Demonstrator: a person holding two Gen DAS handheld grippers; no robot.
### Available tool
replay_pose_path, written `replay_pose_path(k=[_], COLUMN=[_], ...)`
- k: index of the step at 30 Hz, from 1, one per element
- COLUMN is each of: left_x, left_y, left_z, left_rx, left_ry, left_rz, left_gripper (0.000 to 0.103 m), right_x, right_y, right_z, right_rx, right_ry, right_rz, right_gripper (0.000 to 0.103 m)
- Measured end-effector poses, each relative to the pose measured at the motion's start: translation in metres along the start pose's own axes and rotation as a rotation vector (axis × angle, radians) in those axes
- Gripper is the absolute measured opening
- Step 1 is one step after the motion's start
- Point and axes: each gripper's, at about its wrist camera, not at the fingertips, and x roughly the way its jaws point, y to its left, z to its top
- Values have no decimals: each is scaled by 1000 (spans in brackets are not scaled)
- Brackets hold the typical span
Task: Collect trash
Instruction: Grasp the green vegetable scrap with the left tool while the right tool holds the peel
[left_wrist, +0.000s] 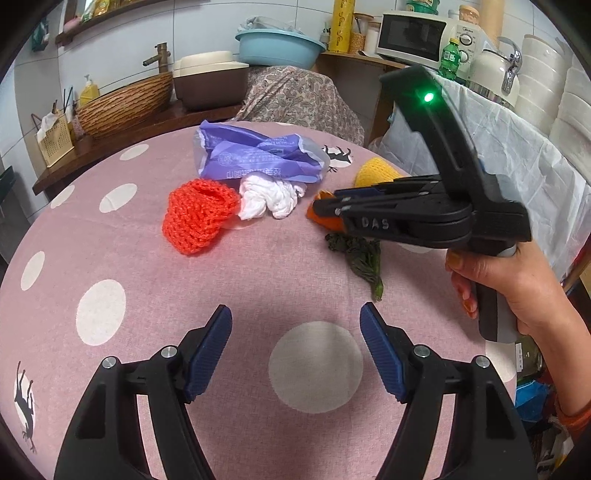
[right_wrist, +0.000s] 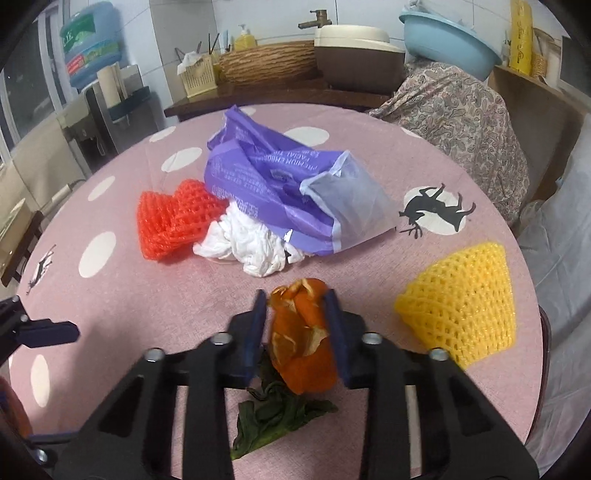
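We are working in a crowded kitchen, with a counter of basins and a basket behind, and in front of us a round tabletop (right_wrist: 122, 314) under a pink cloth with white dots. Nearly all the trash lies out on it, so we judge the collecting barely begun. The biggest piece is the purple plastic bag (right_wrist: 273, 177), lying crumpled near the far middle with its mouth open toward the right; whether it is meant to receive the rest we cannot tell. Well off to the right sits the yellow foam net (right_wrist: 461, 306), alone. The red foam net (right_wrist: 173, 225) lies touching the left side of the white crumpled tissue (right_wrist: 247, 243), which is tucked against the bag's near edge. The wilted green leaf (right_wrist: 273, 417) lies flat below our right tongs (right_wrist: 297, 325). Those tongs are pressed onto the orange peel (right_wrist: 301, 339), one pad on each side; from the pictures we cannot say whether it is clear of the cloth. Our left tongs (left_wrist: 295, 354) hang spread wide over bare cloth, gripping nothing. So one piece is in hand, and five others wait.
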Motion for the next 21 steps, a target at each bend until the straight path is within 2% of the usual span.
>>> replay_pose_path(k=[1,5,11,16,21], left_x=[2,12,22,34,61], left_y=[-1,-11,-23,-32,-47], left_z=[1,8,17,25,31], left_rx=[2,11,51,86,106], left_ry=[5,38,77,85,123], left_rz=[-7,-42,-53,-51,-34], left_gripper=[70,66,64,63,54], right_x=[-5,-27,-56,-87,-113], right_y=[0,0,-8,-19,-36], right_z=[0,-2,-13,-30,-49], right_rx=[0,-7,4,4,32], right_ry=[-16,-72,-130,-181,-210], right_rz=[6,9,22,-17,-53], right_gripper=[12,11,11,11,11])
